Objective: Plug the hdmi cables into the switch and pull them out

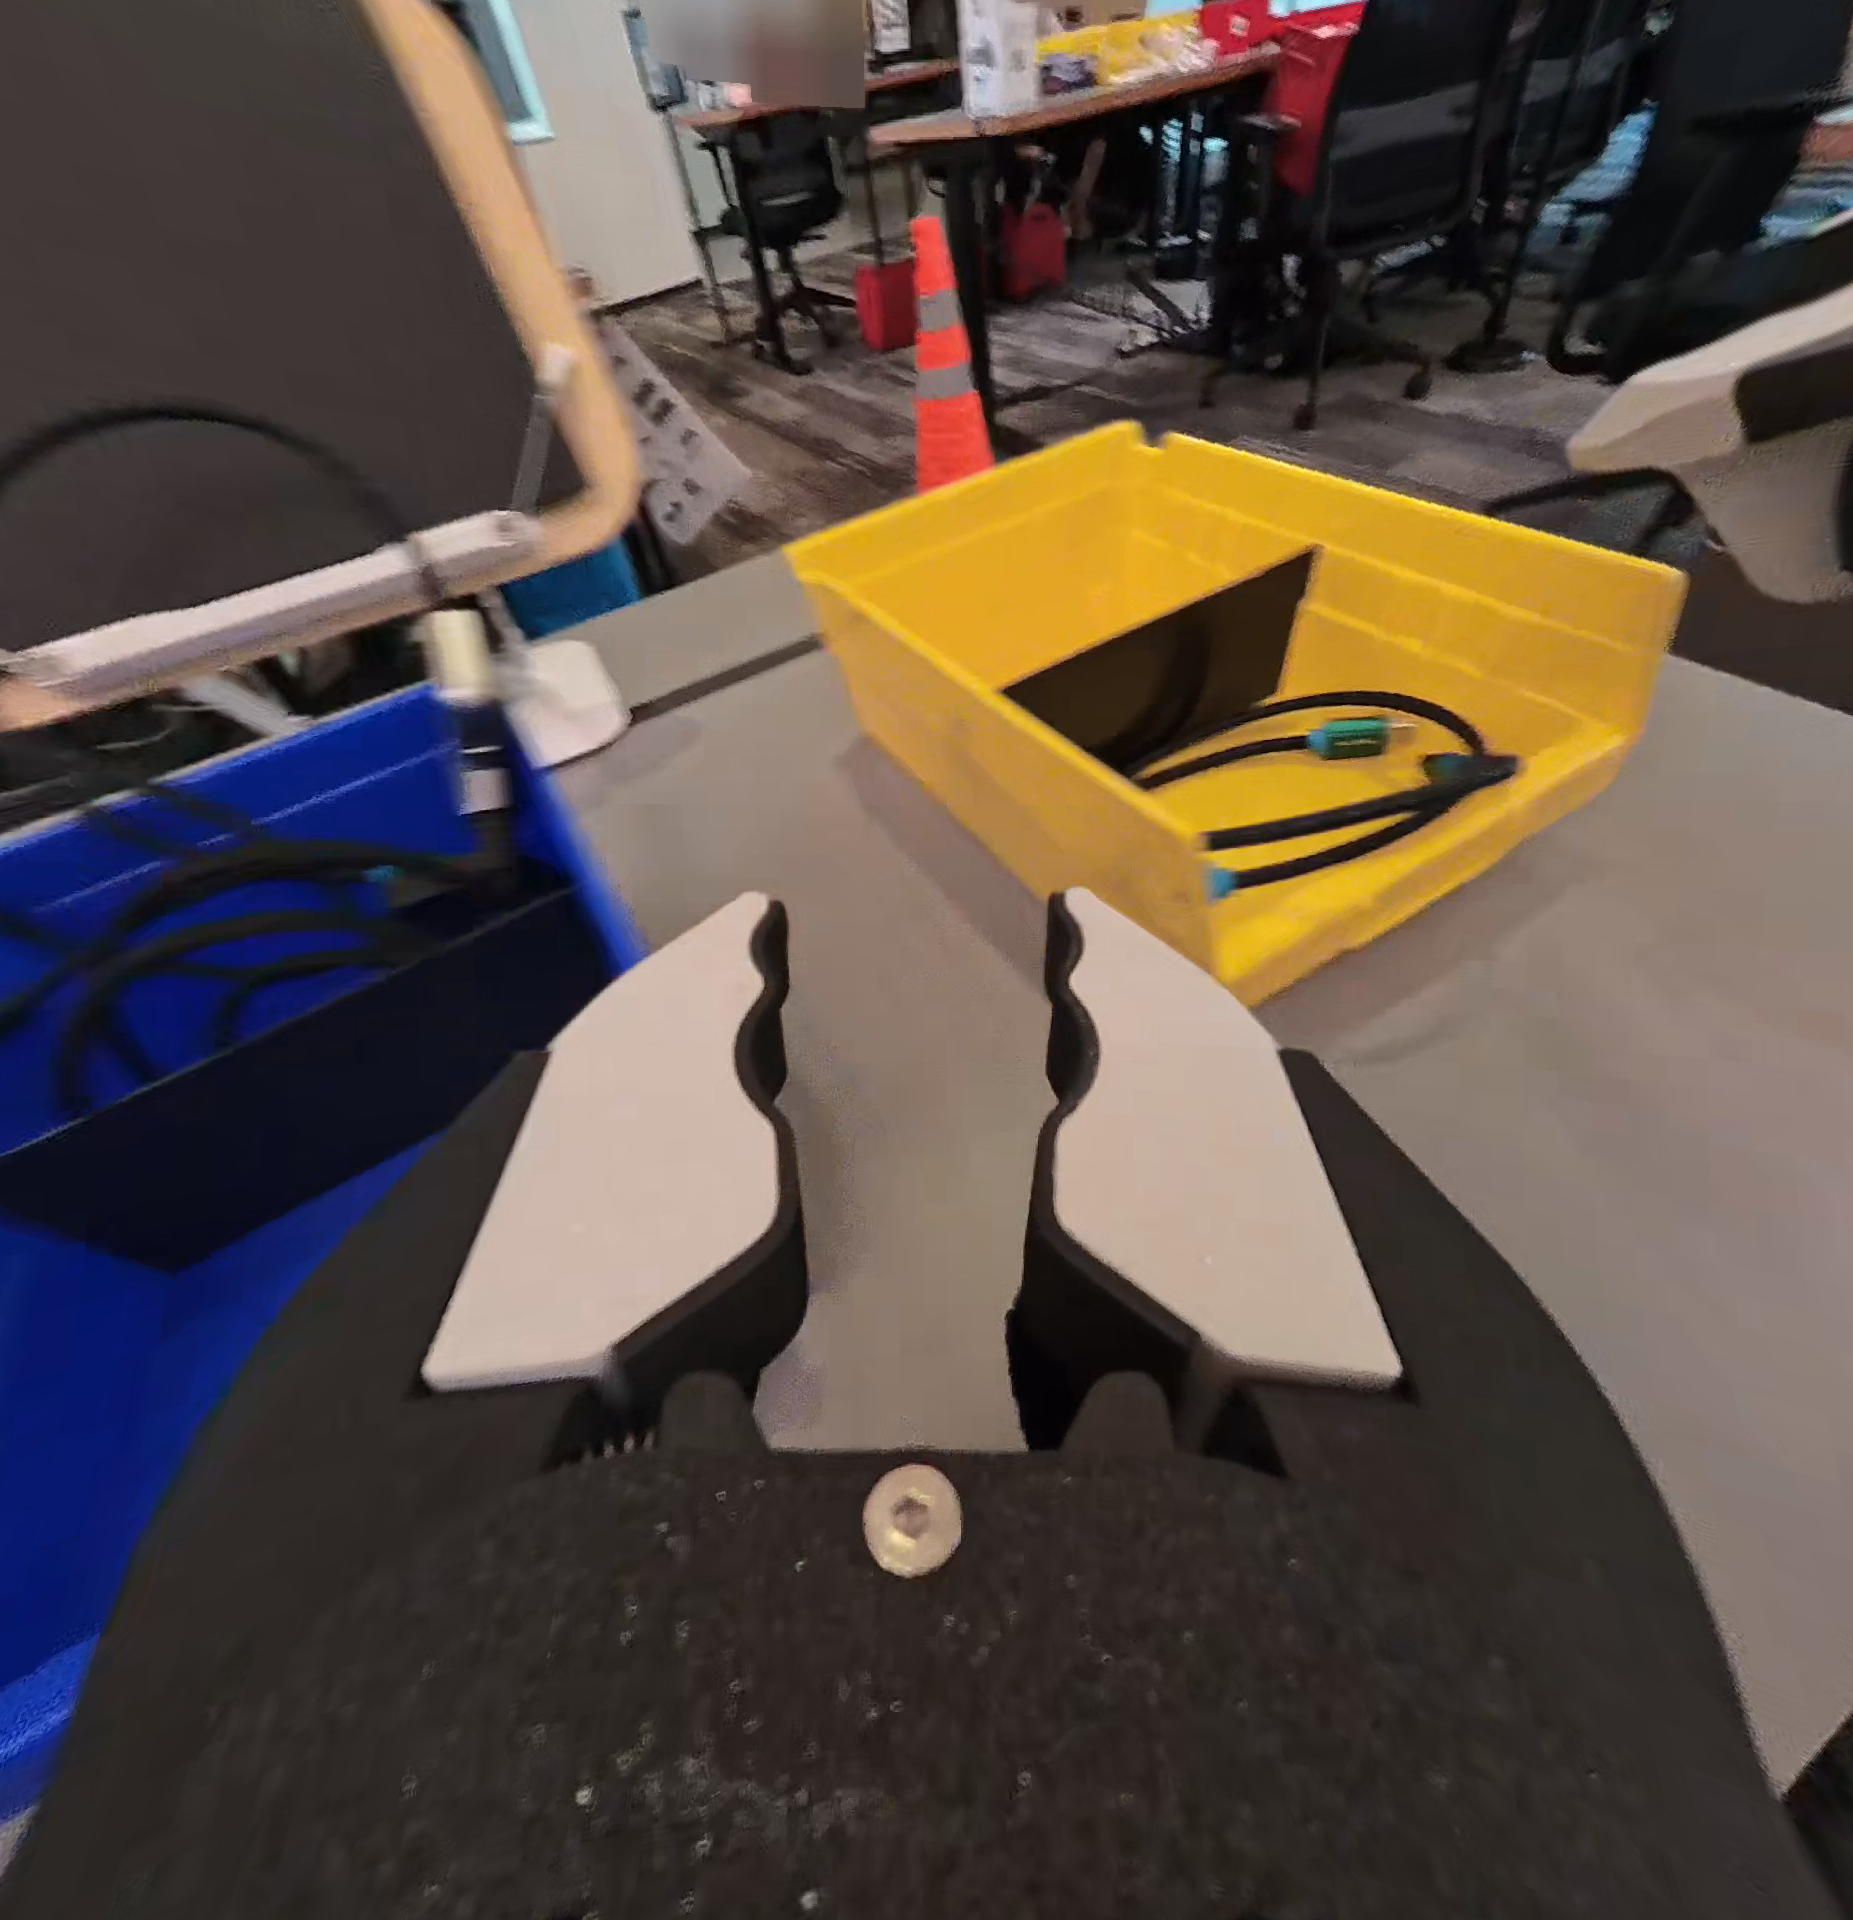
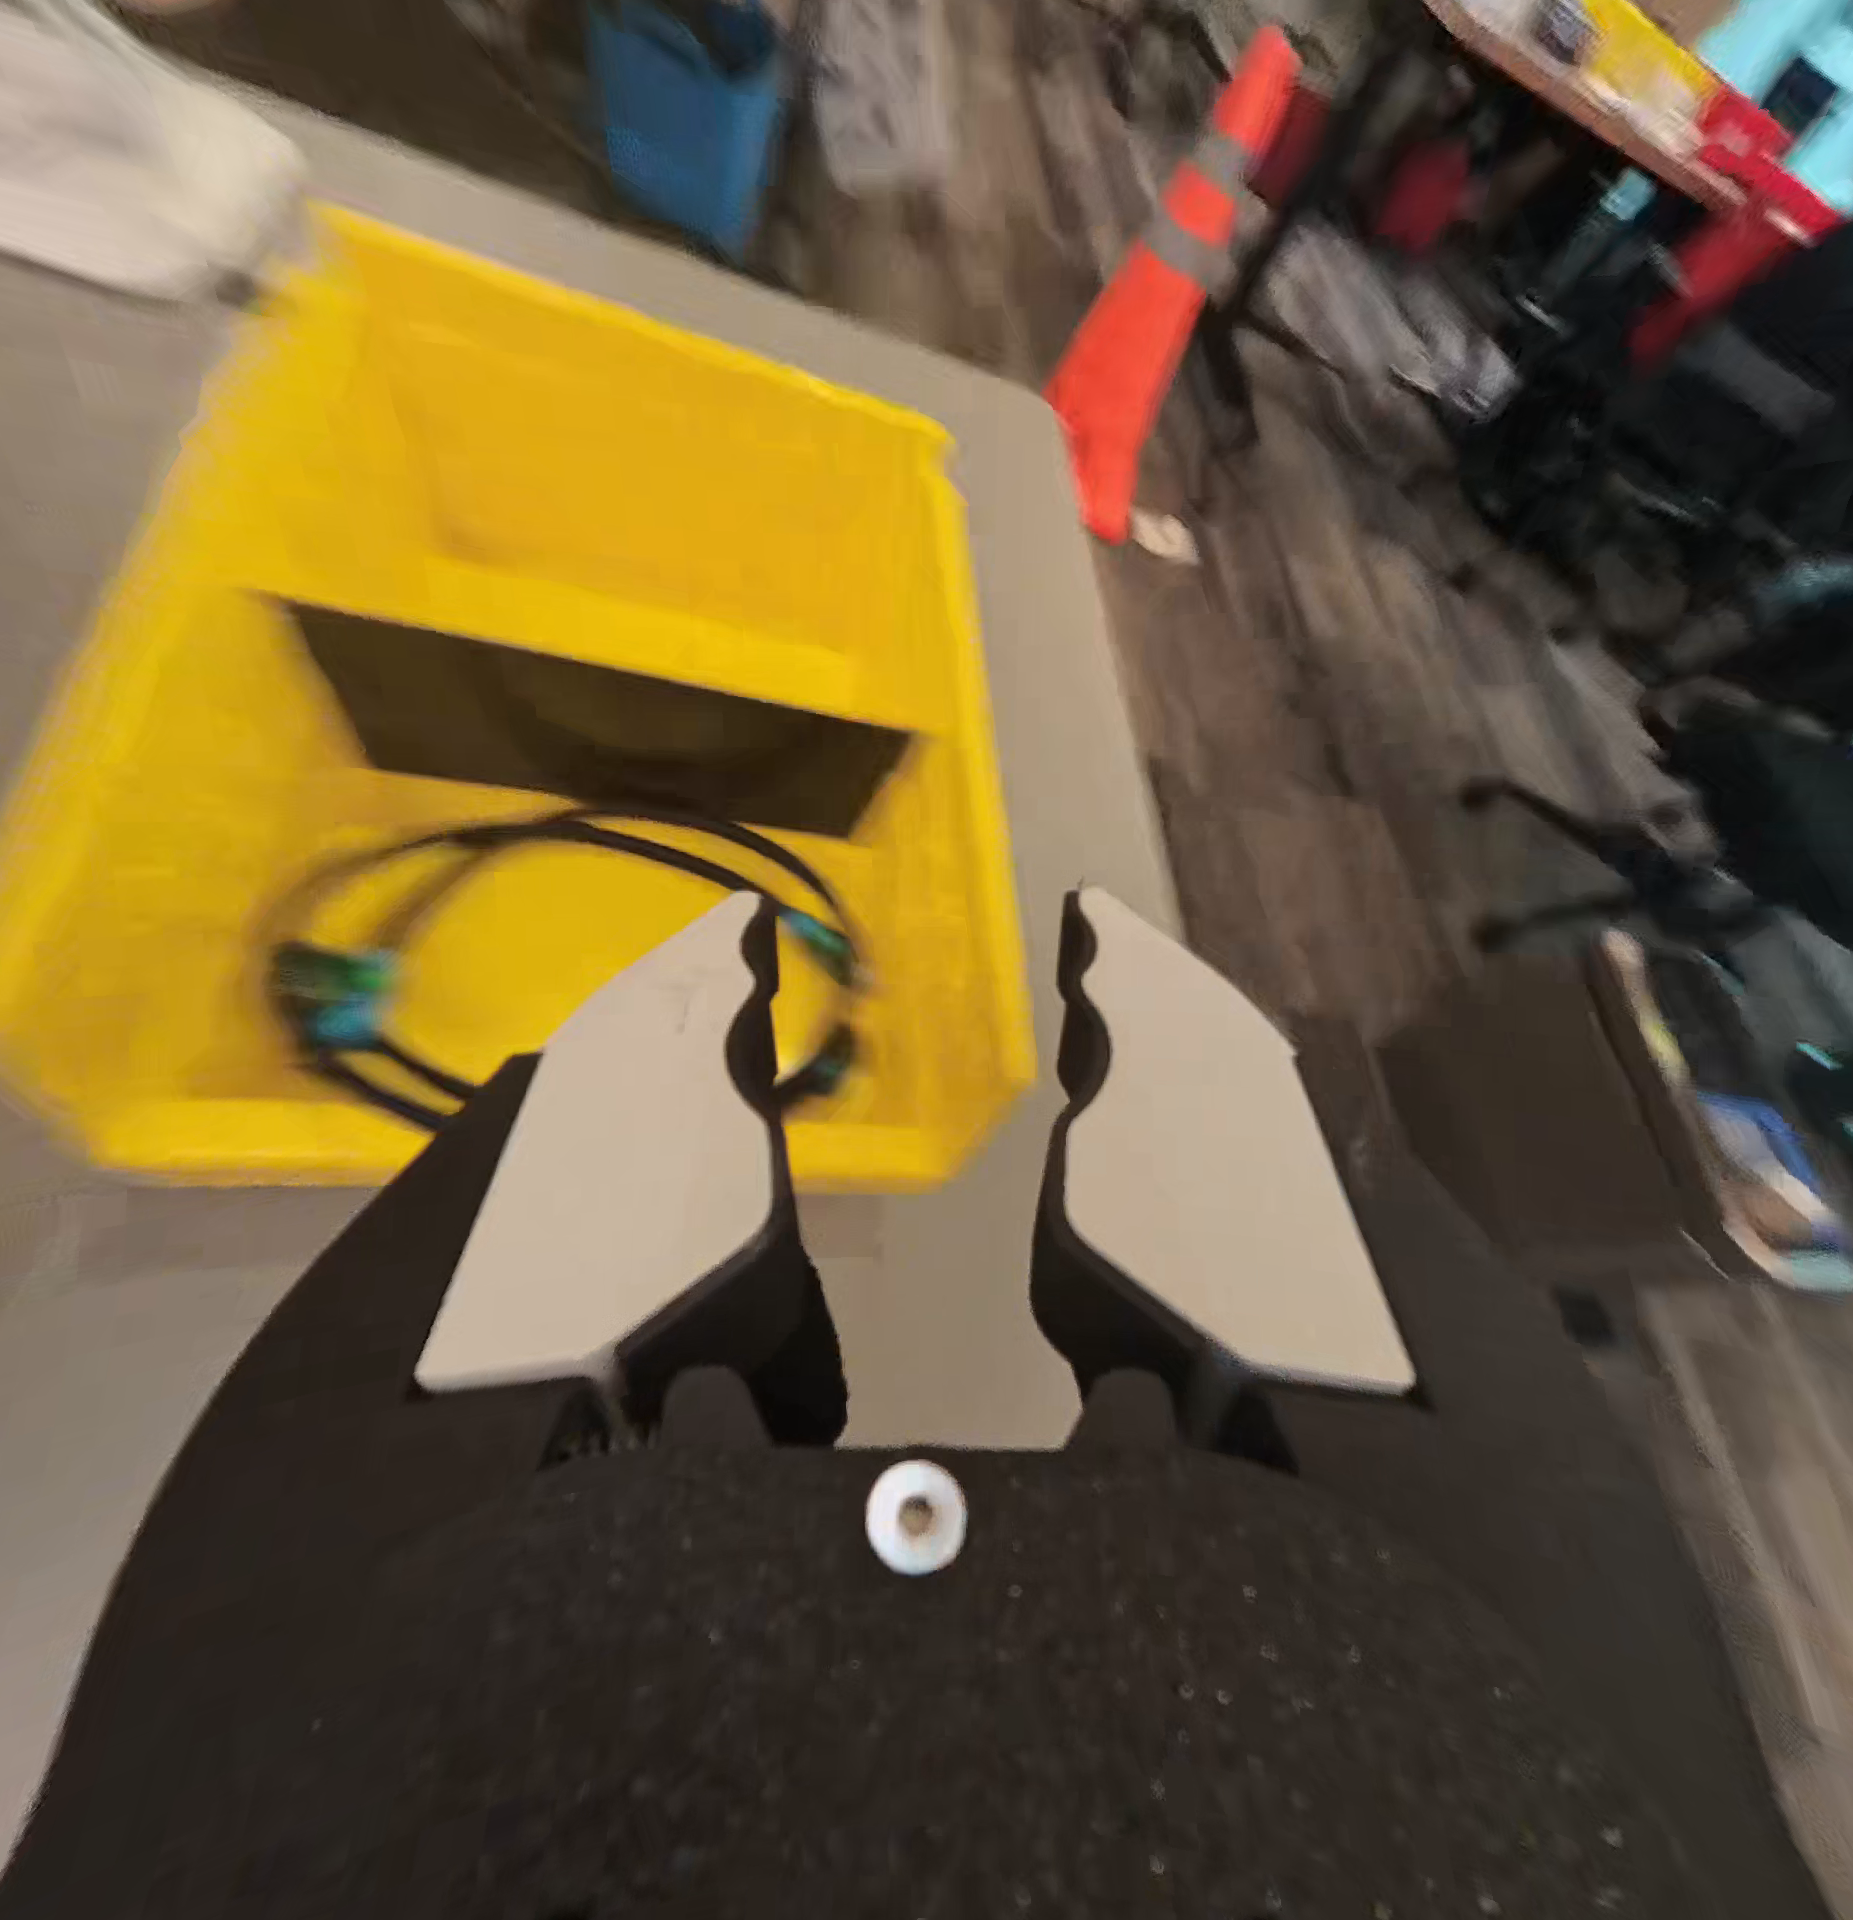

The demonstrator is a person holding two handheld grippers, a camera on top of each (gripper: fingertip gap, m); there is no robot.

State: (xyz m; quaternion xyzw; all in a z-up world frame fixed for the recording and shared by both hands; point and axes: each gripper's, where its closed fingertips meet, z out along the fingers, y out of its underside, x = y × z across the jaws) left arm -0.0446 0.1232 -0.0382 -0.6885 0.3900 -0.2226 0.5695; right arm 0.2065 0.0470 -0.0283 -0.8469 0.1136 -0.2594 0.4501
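Both tongs are spread wide and hold nothing. The left gripper [image 1: 914, 914] hovers over the bare grey table [image 1: 1524, 1195]; just to its left sits a blue bin [image 1: 278, 810] with dark cables. Ahead and to its right, the yellow bin [image 1: 1005, 727] holds 2 black hdmi cables [image 1: 1348, 821] with teal plugs. The right gripper [image 2: 914, 914] hangs over that bin's near edge, with a teal plug [image 2: 813, 935] just inside its left fingertip. No switch is visible. This looks like the reach step; next, the right gripper should close squarely on 1 plug.
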